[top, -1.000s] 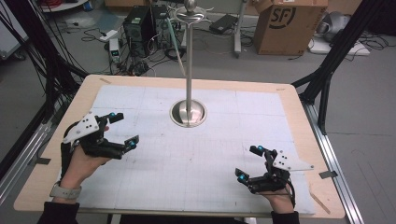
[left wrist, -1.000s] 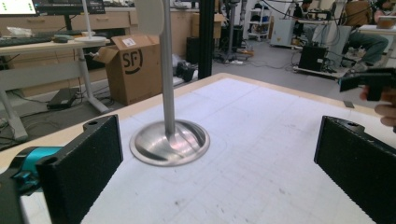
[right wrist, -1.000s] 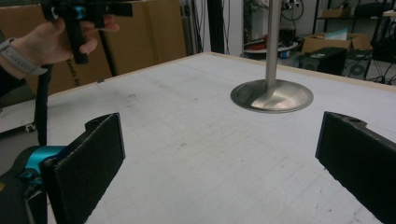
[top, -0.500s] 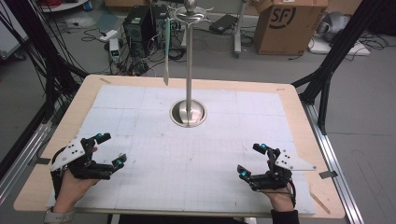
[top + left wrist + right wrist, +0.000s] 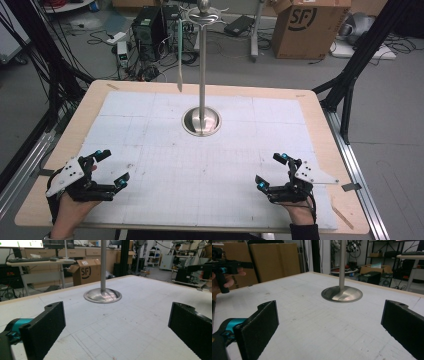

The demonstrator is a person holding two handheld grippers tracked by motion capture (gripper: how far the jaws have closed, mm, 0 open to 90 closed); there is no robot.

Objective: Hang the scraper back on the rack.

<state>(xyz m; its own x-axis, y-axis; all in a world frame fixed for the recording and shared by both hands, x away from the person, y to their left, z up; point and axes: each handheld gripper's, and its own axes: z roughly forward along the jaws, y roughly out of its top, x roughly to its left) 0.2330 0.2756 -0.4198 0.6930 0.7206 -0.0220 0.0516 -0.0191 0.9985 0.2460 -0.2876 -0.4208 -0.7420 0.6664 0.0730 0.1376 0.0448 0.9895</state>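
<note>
A metal stand with a round base (image 5: 201, 121) and a tall pole rises from the middle of the white gridded mat (image 5: 150, 130). A long pale strip (image 5: 179, 55) hangs from a hook at its top. My left gripper (image 5: 113, 166) rests open near the table's front left corner, nothing between its jaws. My right gripper (image 5: 270, 170) stands open near the front right, also holding nothing. In the left gripper view the gripper (image 5: 117, 332) faces the stand's base (image 5: 102, 295). In the right gripper view the gripper (image 5: 329, 332) faces the same base (image 5: 342, 294).
The wooden table edge (image 5: 320, 120) frames the mat. Black frame posts (image 5: 360, 55) stand at the back corners. A cardboard box (image 5: 305, 22) and cables lie on the floor behind. The other hand with its gripper (image 5: 227, 265) shows at the far left of the right gripper view.
My left gripper has drawn back toward the table's front left edge, still open. The right gripper has barely shifted.
</note>
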